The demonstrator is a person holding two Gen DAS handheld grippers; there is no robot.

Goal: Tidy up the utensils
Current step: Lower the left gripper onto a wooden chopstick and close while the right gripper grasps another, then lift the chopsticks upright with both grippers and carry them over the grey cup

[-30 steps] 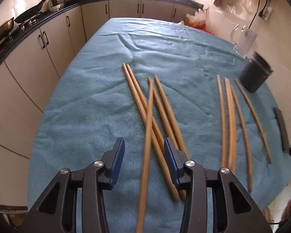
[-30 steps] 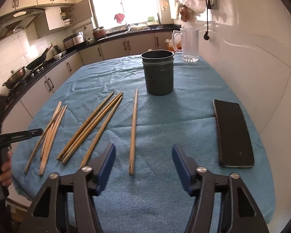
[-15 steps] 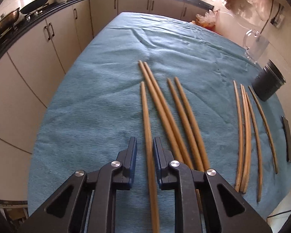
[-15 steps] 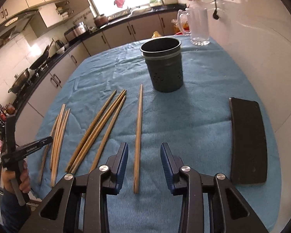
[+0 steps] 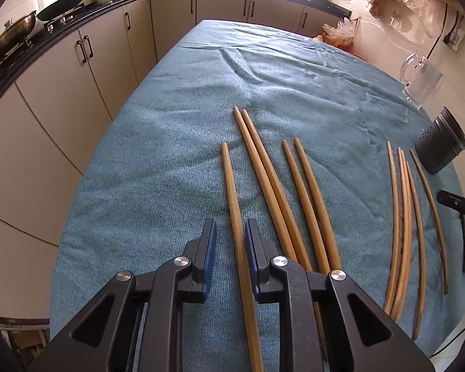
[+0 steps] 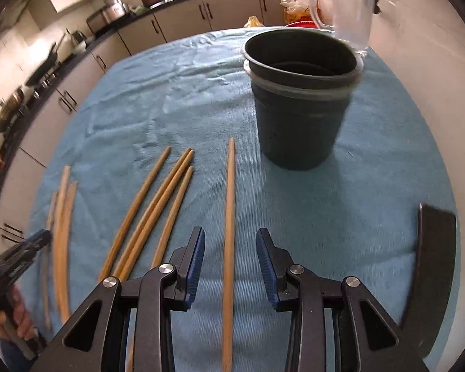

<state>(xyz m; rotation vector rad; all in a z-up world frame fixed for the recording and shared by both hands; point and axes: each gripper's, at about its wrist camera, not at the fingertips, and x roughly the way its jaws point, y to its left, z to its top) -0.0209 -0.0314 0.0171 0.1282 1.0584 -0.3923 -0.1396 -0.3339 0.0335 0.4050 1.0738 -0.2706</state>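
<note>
Several wooden chopsticks lie on the blue cloth [image 5: 170,155]. My left gripper [image 5: 231,226] is shut on the near part of one chopstick [image 5: 229,173], which points away to the left of four others [image 5: 279,192]. My right gripper [image 6: 231,232] straddles a single chopstick [image 6: 231,186]; its jaws are closing, with gaps still showing on both sides of the stick. Just beyond that stick's far tip stands the dark grey utensil holder [image 6: 297,117], upright, with no chopsticks showing in it. Thinner chopsticks [image 5: 403,217] lie near the right gripper's tip [image 5: 455,203].
A glass mug [image 6: 347,9] stands behind the holder. A black phone [image 6: 431,263] lies at the table's right edge. Kitchen cabinets and a counter with pans run along the left and far sides. A hand holds the left gripper [image 6: 21,251] at the table's near-left edge.
The left jaws closed on the chopstick that lay across the others and swung it free to their left. The right gripper moved forward towards the holder and its jaws narrowed around the single chopstick.
</note>
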